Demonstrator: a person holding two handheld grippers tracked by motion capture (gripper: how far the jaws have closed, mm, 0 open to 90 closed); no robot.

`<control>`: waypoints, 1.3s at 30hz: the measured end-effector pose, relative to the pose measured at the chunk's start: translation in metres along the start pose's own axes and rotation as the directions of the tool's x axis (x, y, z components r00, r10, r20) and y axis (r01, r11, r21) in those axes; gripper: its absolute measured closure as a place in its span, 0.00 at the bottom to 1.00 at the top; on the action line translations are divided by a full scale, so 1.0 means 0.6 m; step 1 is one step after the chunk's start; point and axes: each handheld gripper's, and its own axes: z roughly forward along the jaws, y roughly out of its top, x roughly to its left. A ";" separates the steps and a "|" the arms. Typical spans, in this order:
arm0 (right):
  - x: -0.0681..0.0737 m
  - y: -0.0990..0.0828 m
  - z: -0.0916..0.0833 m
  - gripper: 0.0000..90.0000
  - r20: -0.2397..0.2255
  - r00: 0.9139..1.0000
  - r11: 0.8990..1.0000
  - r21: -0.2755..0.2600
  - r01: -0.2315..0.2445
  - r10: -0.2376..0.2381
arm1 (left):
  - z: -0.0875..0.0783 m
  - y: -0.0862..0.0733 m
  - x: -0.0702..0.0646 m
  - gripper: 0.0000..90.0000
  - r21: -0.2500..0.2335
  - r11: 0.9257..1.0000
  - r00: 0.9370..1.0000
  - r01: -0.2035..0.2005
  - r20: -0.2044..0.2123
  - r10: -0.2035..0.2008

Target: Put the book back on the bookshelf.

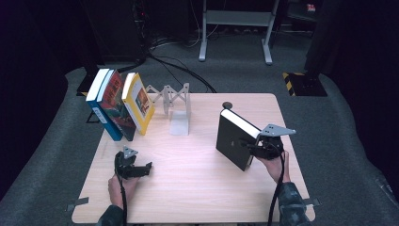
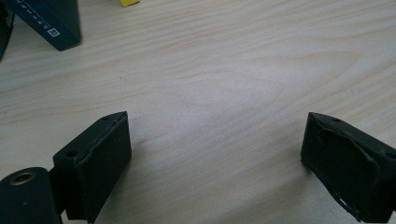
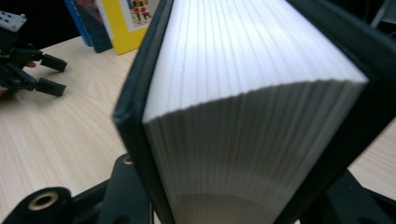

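So the right gripper [image 1: 251, 147] is clamped on a thick black book [image 1: 234, 137], one jaw on each cover, squeezing it at the open page side. In the right gripper view you're staring straight into the white page block [image 3: 243, 116] with a black cover either side and the jaws hugging them from below. The book stands upright on the wooden table [image 1: 197, 188], right of the metal bookend [image 1: 181, 110] and well apart from it.

The left gripper [image 1: 141, 169] is a different story: jaws wide apart, nothing between them, just bare wood grain in the left gripper view. It sits low over the table, in front of the three leaning books [image 1: 121, 106], blue, red and yellow, which are just left of that same bookend.
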 end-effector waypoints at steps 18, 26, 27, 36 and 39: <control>0.076 0.031 0.073 0.59 -0.195 0.976 0.996 -0.008 0.094 -0.094 | 0.000 0.000 0.000 0.09 0.000 1.000 1.000 0.000 0.000 0.000; 0.073 0.026 0.069 0.56 -0.202 0.978 0.998 0.002 0.056 -0.055 | 0.000 0.000 0.000 0.09 -0.001 1.000 1.000 0.000 0.001 0.000; 0.072 0.026 0.068 0.53 -0.199 0.978 0.998 0.002 0.062 -0.061 | 0.000 0.000 0.000 0.09 -0.001 1.000 1.000 0.001 0.001 -0.001; 0.066 0.017 0.044 0.40 -0.162 0.986 0.999 0.016 0.045 -0.042 | 0.000 0.000 0.000 0.09 0.000 1.000 1.000 0.000 0.002 0.000; 0.064 0.012 0.037 0.36 -0.160 0.986 0.999 0.012 0.038 -0.035 | 0.000 0.000 0.000 0.09 -0.001 1.000 1.000 0.000 0.002 0.000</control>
